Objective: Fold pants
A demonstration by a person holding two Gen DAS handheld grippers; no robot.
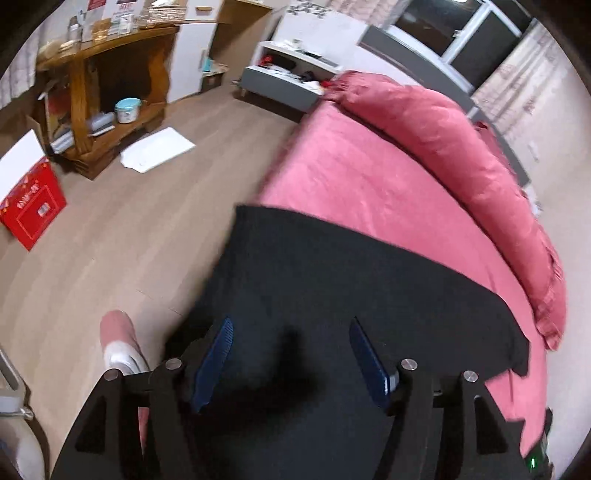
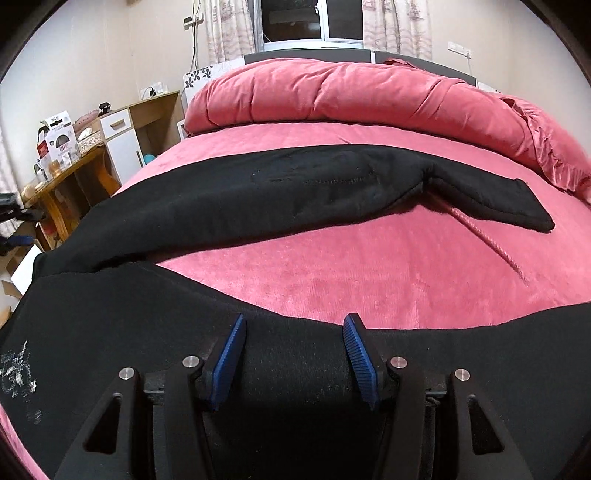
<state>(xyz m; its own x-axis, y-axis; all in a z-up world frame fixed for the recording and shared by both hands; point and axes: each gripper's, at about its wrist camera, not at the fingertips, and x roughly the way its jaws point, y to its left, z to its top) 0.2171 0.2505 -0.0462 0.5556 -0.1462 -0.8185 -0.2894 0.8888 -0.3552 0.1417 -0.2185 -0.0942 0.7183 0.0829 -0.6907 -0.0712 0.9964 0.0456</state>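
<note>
left tool (image 1: 290, 326) agape over pants (image 1: 332, 280) | right tool (image 2: 294, 325) agape, same

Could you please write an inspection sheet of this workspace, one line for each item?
Surface: pink bed sheet, mostly smooth.
Job's things: black pants spread on the bed, both legs apart, not yet folded.
Clutter: rolled pink duvet along the headboard side; a pink cord lies on the sheet.
Grippers: left gripper and right gripper both over the pants, jaws open with fabric between them.
Cables: a wall cable beside the curtain.
Surroundings: wooden table, red box, white sheets on the floor, window.
</note>
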